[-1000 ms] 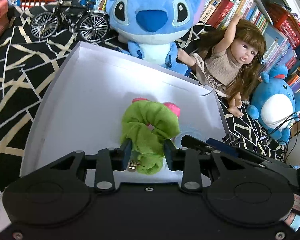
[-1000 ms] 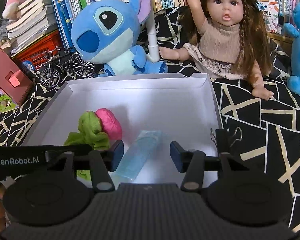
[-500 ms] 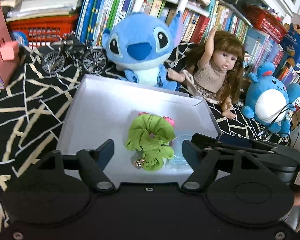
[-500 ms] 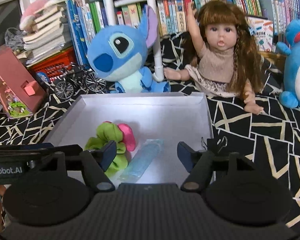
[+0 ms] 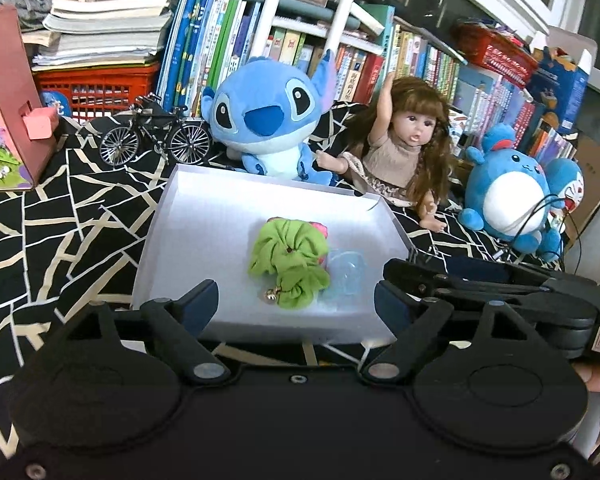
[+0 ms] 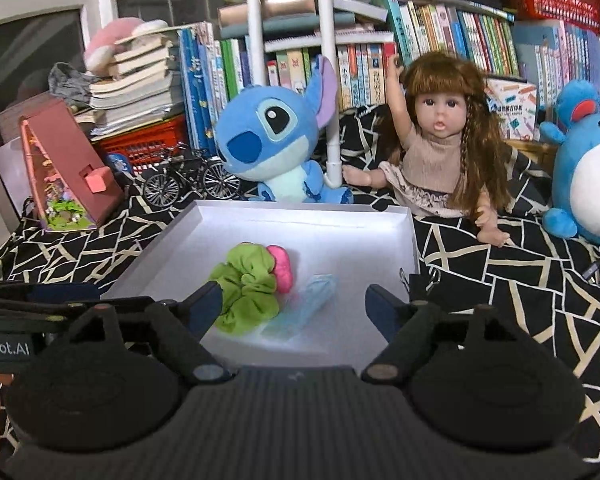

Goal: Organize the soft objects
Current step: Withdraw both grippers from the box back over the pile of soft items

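Bookshelf backdrop (image 6: 440, 40), patterned cloth (image 6: 500, 280), white tray (image 6: 300, 220)

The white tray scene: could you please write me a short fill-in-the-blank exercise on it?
1. The green scrunchie lies inside the white ____.
2. Partly hidden behind the green scrunchie lies a ____ scrunchie.
3. Behind the tray, between the blue plush and the doll, stands a white ____.

Missing words: tray; pink; pole
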{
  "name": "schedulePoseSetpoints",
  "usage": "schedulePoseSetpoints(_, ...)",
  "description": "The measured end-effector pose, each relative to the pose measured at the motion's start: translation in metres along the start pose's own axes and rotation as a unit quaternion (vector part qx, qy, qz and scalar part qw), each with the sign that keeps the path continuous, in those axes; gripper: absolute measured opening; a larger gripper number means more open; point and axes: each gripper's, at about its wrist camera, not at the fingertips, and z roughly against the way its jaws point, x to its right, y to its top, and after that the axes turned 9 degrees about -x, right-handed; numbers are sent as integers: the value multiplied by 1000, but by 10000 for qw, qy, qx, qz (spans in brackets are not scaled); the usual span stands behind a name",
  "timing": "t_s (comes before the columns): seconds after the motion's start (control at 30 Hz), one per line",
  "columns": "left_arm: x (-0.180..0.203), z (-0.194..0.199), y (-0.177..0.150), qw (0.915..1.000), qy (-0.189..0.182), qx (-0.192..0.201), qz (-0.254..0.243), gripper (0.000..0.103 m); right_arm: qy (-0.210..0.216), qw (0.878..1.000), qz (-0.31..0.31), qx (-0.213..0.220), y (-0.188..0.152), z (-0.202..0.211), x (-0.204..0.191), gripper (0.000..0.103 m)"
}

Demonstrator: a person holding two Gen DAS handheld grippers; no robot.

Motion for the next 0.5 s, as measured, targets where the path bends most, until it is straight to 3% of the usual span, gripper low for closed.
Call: schedulePoseSetpoints(0.5,1,48,-71,9972,247,533,-455,92,-79,9976,479,497,-58,42,-24,90)
